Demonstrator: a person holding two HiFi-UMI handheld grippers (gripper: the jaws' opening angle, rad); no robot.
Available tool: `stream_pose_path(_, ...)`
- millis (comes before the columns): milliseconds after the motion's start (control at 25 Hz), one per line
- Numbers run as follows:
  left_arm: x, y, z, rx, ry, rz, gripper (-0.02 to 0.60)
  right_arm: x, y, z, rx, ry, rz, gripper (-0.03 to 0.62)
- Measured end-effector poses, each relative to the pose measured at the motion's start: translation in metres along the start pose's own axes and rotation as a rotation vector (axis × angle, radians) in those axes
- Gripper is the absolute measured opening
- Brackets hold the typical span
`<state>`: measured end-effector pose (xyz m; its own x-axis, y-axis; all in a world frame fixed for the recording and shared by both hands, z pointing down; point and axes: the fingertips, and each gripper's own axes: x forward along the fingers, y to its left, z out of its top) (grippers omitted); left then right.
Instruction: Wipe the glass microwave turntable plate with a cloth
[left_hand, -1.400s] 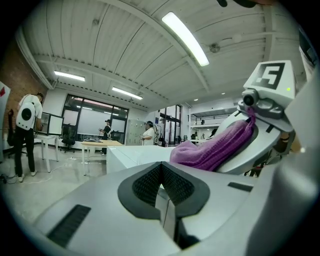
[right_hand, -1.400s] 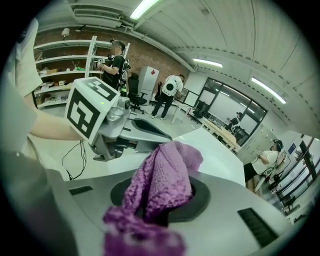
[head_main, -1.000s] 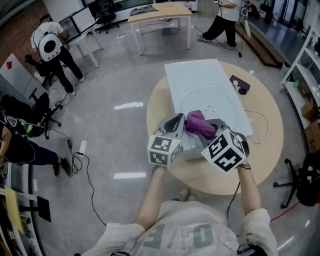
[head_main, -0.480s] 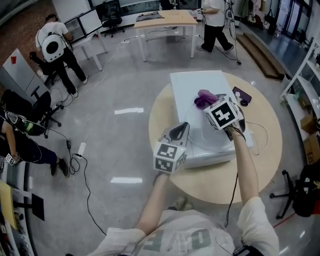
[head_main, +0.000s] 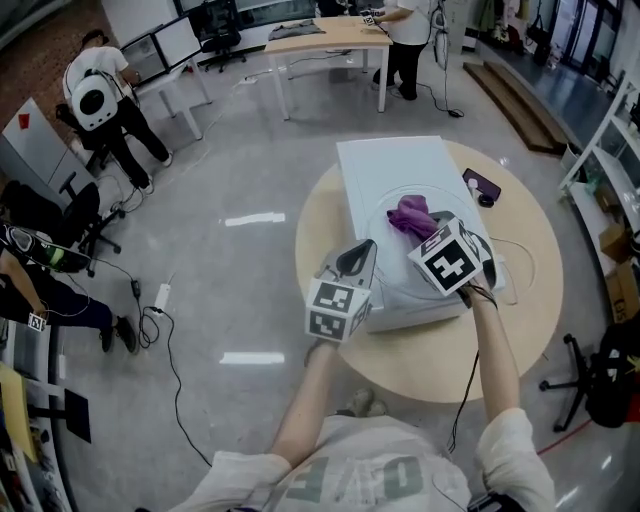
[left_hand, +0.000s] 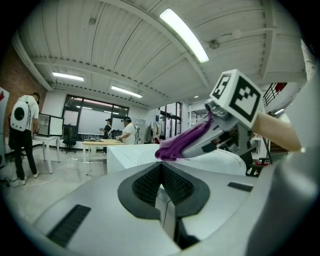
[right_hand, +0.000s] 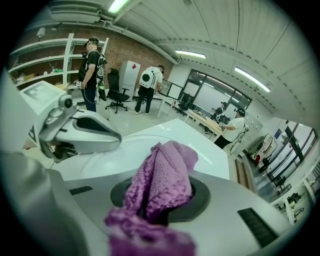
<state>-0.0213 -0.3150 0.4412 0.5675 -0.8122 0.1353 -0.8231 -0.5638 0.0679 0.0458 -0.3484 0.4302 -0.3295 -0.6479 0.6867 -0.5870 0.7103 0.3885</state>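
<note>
The glass turntable plate (head_main: 455, 210) lies on top of a white microwave (head_main: 385, 160) on a round wooden table (head_main: 530, 300). My right gripper (head_main: 432, 232) is shut on a purple cloth (head_main: 411, 215), which rests over the plate's middle. In the right gripper view the cloth (right_hand: 162, 175) bulges out of the jaws above the plate (right_hand: 115, 155). My left gripper (head_main: 360, 255) is shut at the plate's near-left rim. Its pads meet in the left gripper view (left_hand: 161, 167); whether they pinch the rim is hidden. The cloth (left_hand: 180, 145) shows ahead of it.
A dark phone (head_main: 480, 187) and a white cable (head_main: 520, 250) lie on the table right of the microwave. A black office chair (head_main: 600, 380) stands at the right. People stand by desks (head_main: 325, 35) at the back and left.
My right gripper carried the cloth from the plate's near side to its far side, then back toward the middle. The left gripper has hardly moved.
</note>
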Motion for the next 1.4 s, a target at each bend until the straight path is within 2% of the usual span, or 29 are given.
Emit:
stream_pose_path(280, -0.001, 0.001, -0.002, 0.003, 0.001, 0.002, 0.002, -0.042, 0.047, -0.022, -0.044, -0.011, 0.054, 0.049)
stream_pose_path(560, 0.000, 0.002, -0.001, 0.001, 0.001, 0.006, 0.002, -0.075, 0.083, -0.038, -0.079, -0.023, 0.067, 0.049)
stream_pose_path(920, 0.001, -0.001, -0.001, -0.001, 0.002, 0.004, 0.002, -0.086, 0.089, -0.044, -0.087, -0.026, 0.058, 0.048)
stream_pose_path(1040, -0.001, -0.001, -0.001, -0.001, 0.000, 0.002, 0.002, -0.087, 0.067, -0.035, -0.056, -0.082, 0.038, 0.048)
stream_pose_path(1160, 0.001, -0.001, 0.001, 0.003, 0.002, 0.003, 0.002, -0.078, 0.011, -0.017, 0.040, -0.132, -0.047, 0.049)
stream_pose_path(1280, 0.002, -0.003, -0.001, 0.001, 0.005, 0.004, 0.002, -0.055, -0.038, -0.009, 0.088, -0.118, -0.100, 0.049)
stream_pose_path(1400, 0.003, -0.006, -0.003, 0.007, 0.010, 0.005, 0.002, -0.026, -0.067, -0.008, 0.111, -0.088, -0.122, 0.048)
